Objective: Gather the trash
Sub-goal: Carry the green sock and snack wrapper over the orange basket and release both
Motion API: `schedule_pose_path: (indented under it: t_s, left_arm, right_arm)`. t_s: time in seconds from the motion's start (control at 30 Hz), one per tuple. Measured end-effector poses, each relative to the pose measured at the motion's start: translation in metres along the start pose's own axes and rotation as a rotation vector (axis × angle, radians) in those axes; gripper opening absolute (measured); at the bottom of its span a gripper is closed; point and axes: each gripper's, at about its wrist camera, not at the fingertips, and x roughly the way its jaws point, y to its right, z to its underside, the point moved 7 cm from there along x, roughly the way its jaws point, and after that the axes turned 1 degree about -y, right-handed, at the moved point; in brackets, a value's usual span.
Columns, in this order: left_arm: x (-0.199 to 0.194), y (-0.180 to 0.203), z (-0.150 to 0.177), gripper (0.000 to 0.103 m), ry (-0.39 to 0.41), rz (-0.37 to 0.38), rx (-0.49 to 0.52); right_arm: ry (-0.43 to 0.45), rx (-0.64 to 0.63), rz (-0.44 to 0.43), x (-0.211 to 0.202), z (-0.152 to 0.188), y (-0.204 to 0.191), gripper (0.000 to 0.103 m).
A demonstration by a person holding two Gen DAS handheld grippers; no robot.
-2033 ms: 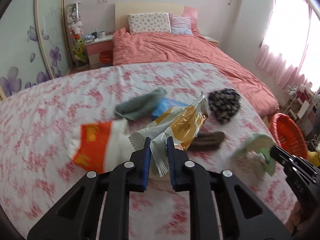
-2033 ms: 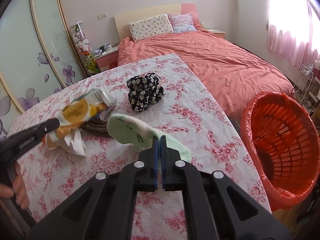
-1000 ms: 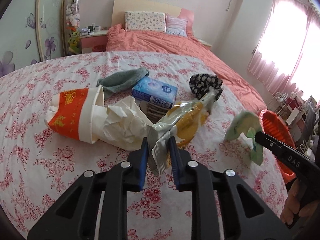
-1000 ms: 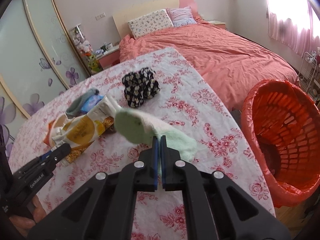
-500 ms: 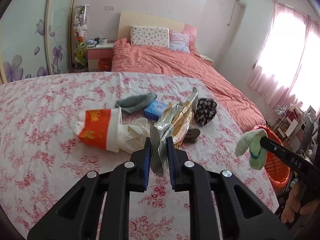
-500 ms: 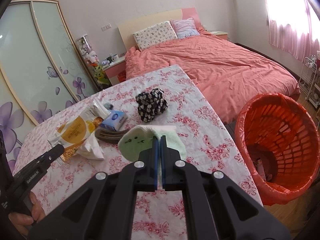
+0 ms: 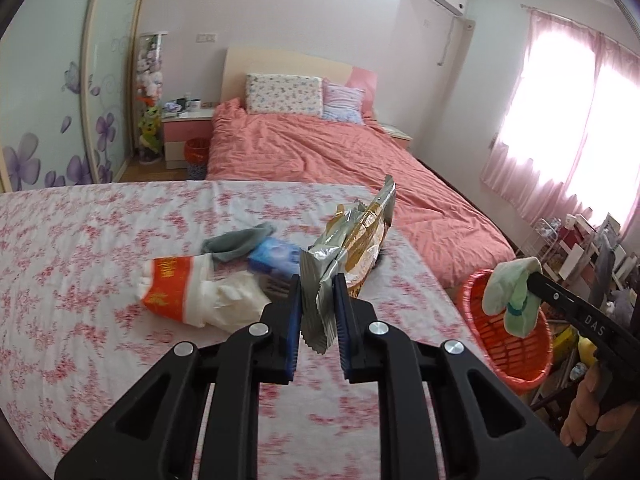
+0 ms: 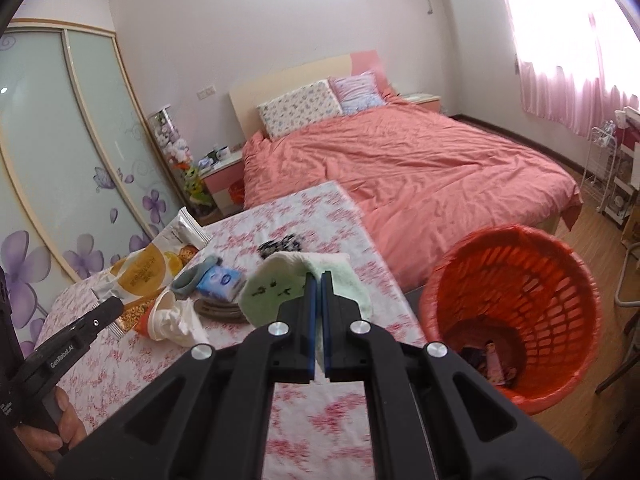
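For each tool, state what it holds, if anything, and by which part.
The left tool grips the snack wrapper by its crimped silver end. The right tool pinches the pale green sock at a fold near its middle.

I read "DAS" on the black right gripper's arm (image 7: 591, 319) and "GenRobot.AI" on the black left gripper's arm (image 8: 64, 354).

Both grippers were matte black plastic — the left gripper (image 7: 317, 316) and the right gripper (image 8: 318, 320) each had two angled arms with triangular cut-outs, silver round screws at the joints, and blue pads inside the fingers. White lettering ran along each gripper's side — "DAS" right, "GenRobot.AI" left.
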Motion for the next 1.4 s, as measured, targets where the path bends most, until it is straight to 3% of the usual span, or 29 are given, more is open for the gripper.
schedule_pose_path:
  t_s: [0.4,1.1,1.17,1.23,1.3,1.4]
  left_arm:
    - [0.028,0.102,0.009,0.016,-0.032,0.124,0.097]
    - [0.094,0.236,0.050,0.016,-0.187,0.295,0.194]
    - [0.100,0.243,0.055,0.019,-0.206,0.303,0.203]
    - [0.108,0.247,0.062,0.030,-0.237,0.303,0.203]
    - [0.115,0.248,0.069,0.040,-0.269,0.302,0.199]
    - [0.117,0.242,0.075,0.047,-0.284,0.277,0.209]
  right_arm:
    - [0.040,0.094,0.113,-0.027,-0.007,0.093,0.004]
    - [0.045,0.287,0.225,-0.013,-0.002,0.228,0.005]
    - [0.041,0.311,0.235,-0.009,-0.001,0.240,0.009]
    - [0.025,0.336,0.236,-0.002,0.001,0.249,0.016]
    - [0.018,0.344,0.242,0.002,0.002,0.254,0.031]
    - [0.000,0.332,0.257,0.009,0.007,0.257,0.032]
